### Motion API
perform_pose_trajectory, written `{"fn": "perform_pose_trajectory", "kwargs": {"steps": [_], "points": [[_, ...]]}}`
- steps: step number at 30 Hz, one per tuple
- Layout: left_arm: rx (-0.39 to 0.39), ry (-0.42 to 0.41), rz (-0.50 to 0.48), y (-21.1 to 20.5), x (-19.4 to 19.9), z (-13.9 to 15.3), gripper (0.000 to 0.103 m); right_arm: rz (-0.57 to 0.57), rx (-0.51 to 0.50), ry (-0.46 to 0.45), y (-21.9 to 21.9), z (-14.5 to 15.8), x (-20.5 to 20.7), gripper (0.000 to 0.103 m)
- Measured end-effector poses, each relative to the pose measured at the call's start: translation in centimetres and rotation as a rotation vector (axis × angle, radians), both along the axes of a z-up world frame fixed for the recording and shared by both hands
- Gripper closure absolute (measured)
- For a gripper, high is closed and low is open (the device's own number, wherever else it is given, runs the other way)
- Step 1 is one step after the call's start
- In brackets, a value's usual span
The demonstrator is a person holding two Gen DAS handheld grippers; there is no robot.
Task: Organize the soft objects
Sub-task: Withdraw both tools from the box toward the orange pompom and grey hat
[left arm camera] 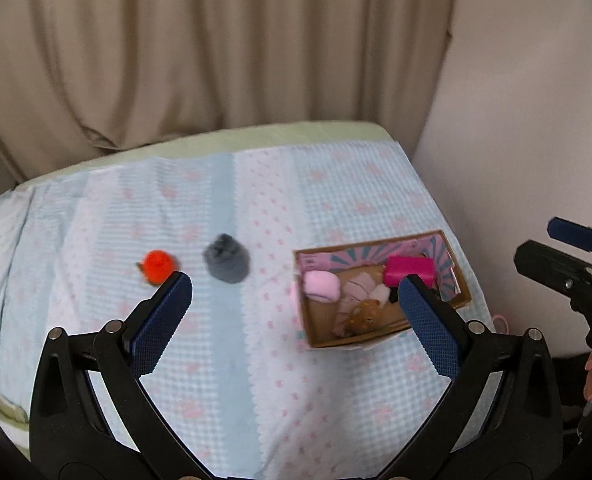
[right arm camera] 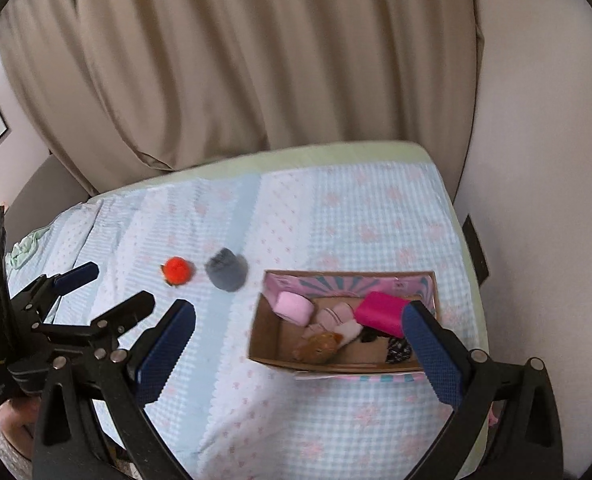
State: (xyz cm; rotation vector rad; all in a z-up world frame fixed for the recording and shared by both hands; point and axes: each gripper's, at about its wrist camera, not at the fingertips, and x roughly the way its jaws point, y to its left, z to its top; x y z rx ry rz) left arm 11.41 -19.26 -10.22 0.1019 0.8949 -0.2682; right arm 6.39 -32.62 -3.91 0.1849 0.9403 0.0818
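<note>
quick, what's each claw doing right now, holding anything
Left claw: open, holding nothing, above the blanket.
Right claw: open, holding nothing, above the blanket by the cardboard box.

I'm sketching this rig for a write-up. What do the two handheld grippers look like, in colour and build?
Both match. The left gripper and right gripper each have matte black linkage arms joined by round silver pivot pins, ending in long flat fingers faced with dark blue, finely textured pads. Seen from the right wrist view, the left gripper's body is black with small screws. No cables or sleeves show.
</note>
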Motion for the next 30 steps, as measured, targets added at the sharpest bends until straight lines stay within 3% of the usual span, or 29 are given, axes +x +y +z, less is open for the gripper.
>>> {"fn": "perform_pose_trajectory", "kwargs": {"steps": [8,14,22,30], "points": [[-0.027,-0.113,0.083,8.9,-4.2,4.8,0.0,-0.024,-0.055,-0.088,6.5,3.4,-2.8,0.0],[-0.027,-0.159,0.12,14.7,-5.7,6.4,0.0,-0.042,-0.111,-0.108,10.4,4.2,-3.3,0.0],[-0.041,-0.161,0.124,20.1,-5.1,5.9,0.0,-0.05,-0.12,-0.117,15.1,3.4,-2.5,0.0],[-0.044,-0.131,0.08,24.5,-1.8,2.3,0.0,-0.043,-0.113,-0.108,20.3,-0.4,0.8,0.0]]}}
